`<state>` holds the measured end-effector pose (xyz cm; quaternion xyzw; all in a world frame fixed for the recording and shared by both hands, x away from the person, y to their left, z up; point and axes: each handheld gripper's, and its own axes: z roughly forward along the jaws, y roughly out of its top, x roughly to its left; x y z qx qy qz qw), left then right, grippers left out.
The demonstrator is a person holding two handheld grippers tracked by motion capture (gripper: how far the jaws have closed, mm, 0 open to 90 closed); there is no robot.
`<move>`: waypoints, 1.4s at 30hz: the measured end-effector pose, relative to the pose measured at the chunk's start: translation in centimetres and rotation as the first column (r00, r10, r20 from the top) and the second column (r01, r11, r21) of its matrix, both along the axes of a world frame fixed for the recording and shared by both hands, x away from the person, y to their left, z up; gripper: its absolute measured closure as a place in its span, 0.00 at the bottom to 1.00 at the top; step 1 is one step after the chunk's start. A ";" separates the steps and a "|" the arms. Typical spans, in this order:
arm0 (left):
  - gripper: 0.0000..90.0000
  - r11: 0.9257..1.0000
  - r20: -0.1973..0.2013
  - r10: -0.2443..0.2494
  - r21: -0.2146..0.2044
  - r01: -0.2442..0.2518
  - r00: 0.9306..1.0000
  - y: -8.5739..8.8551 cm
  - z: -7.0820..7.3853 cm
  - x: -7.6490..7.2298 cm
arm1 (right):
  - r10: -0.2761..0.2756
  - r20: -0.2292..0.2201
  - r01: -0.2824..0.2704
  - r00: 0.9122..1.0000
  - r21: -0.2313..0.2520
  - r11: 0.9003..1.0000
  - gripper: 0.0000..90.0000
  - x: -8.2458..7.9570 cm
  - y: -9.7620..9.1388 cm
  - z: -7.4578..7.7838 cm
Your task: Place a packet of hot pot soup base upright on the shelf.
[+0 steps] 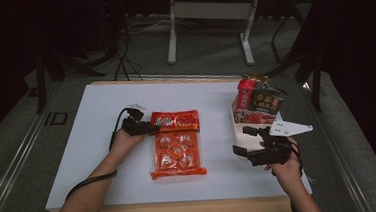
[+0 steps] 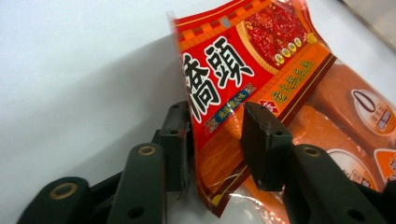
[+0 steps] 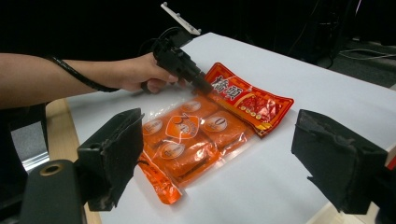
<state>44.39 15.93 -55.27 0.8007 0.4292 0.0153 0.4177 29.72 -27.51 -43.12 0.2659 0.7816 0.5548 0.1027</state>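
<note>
An orange clear-fronted snack pack (image 1: 177, 154) with a red printed header (image 1: 175, 120) lies flat mid-table. My left gripper (image 1: 147, 126) reaches in from the left at the header's left end. In the left gripper view the header (image 2: 233, 70) curls up and stands between the jaws of my left gripper (image 2: 215, 121); the left pad touches its edge and a gap remains at the right pad. My right gripper (image 1: 242, 140) hovers to the right of the pack, open and holding nothing. The right gripper view shows my right gripper (image 3: 219, 128), the pack (image 3: 187, 135) and the left gripper (image 3: 203, 86).
A white tray (image 1: 235, 128) at the right rear holds several upright snack bags (image 1: 258, 101). The white table top (image 1: 93, 142) has a wooden front edge (image 1: 183, 211). Beyond the table stand desk legs and cables on a grey floor.
</note>
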 end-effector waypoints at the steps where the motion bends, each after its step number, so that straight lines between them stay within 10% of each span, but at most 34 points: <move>1: 0.70 1.000 -0.004 0.005 -0.006 -0.005 1.000 -0.1 0.0 0.1 | 0.000 -0.001 0.000 1.000 -0.001 1.000 0.18 0.0 0.0 0.0; 12: 0.98 0.998 0.031 -0.016 0.053 0.014 0.999 -1.7 0.5 -0.2 | 0.000 -0.004 0.000 1.000 0.004 1.000 0.18 0.0 0.0 0.0; 42: 0.99 0.998 0.206 -0.064 0.026 0.060 0.976 -1.9 8.8 -4.4 | -0.051 0.117 0.056 0.992 -0.039 0.998 0.16 -0.3 -0.1 1.1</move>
